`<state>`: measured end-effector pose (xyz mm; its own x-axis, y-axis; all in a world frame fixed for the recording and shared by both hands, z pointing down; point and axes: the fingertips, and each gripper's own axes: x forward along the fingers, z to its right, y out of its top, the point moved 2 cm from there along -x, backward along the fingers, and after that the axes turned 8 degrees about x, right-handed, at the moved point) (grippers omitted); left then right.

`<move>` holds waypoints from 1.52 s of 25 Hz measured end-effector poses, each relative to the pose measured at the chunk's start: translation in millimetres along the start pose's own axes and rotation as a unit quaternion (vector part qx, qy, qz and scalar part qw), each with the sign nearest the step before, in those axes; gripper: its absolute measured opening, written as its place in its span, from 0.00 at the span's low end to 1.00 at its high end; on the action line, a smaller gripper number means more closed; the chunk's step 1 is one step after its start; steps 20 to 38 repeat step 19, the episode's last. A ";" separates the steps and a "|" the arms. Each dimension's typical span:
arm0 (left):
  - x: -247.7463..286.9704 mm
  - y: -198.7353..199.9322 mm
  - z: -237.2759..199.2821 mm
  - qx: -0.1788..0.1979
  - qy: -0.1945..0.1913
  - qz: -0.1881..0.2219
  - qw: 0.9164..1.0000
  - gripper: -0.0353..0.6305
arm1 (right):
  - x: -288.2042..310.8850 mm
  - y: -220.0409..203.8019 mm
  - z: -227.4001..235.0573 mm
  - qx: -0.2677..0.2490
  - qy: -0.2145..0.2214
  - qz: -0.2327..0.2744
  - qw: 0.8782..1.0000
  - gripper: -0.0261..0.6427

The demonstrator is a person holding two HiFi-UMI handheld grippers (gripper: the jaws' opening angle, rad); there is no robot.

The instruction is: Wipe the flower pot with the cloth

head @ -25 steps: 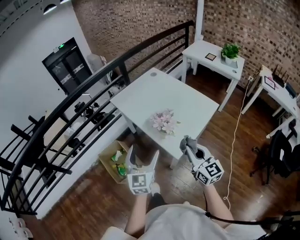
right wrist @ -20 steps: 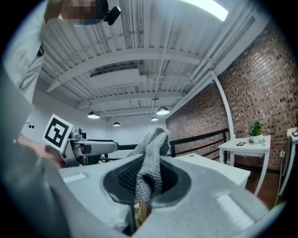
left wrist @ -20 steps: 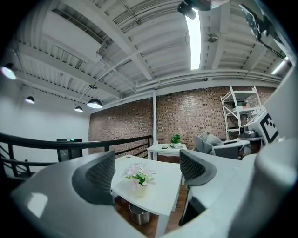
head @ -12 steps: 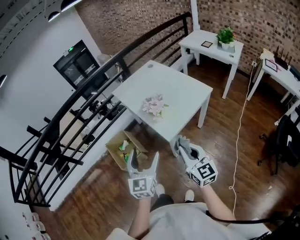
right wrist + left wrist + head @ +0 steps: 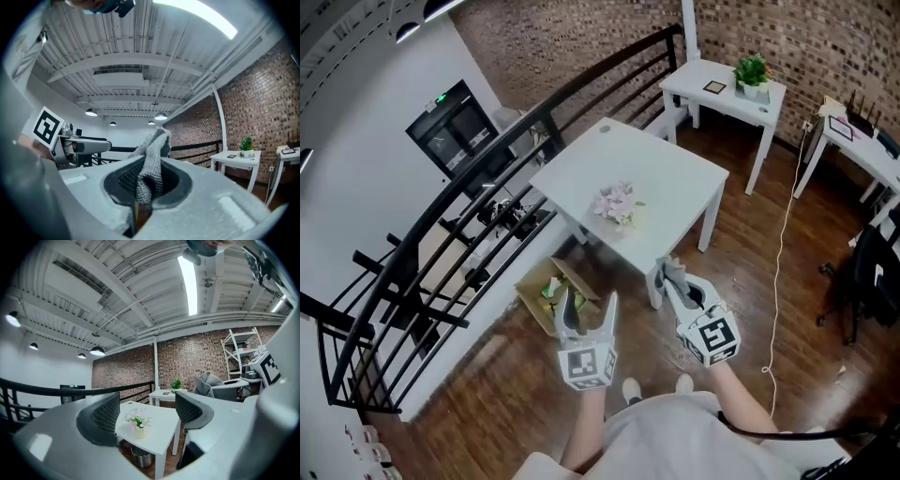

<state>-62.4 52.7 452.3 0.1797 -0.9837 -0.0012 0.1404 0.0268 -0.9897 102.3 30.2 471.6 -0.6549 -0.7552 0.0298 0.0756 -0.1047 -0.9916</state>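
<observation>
– Two grippers, both short of the white table [image 5: 661, 178]. Where is the flower pot [image 5: 619, 208]?
– It stands upright on the tabletop, nearer the near left edge than the far one, with bare top all around it.
– And the grippers?
– The left gripper [image 5: 589, 305] has its jaws apart and closing, with nothing between them. The right gripper [image 5: 675, 284] is clamped on the cloth [image 5: 668, 275], which sticks up past the jaws. Both hang over the wooden floor [image 5: 741, 272], just off the table's near corner.
– What bounds the room?
– The railing [image 5: 487, 178] runs along the table's left side, and a cardboard box [image 5: 546, 291] lies on the floor beside the left gripper. On the right the floor is open except for a cable [image 5: 776, 281], and a smaller white table [image 5: 712, 80] stands far right.
</observation>
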 end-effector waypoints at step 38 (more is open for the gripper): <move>-6.5 -26.3 -77.3 -0.030 0.005 -0.011 0.999 0.75 | 44.7 -8.1 -33.6 -0.002 -0.045 -0.016 0.999 0.05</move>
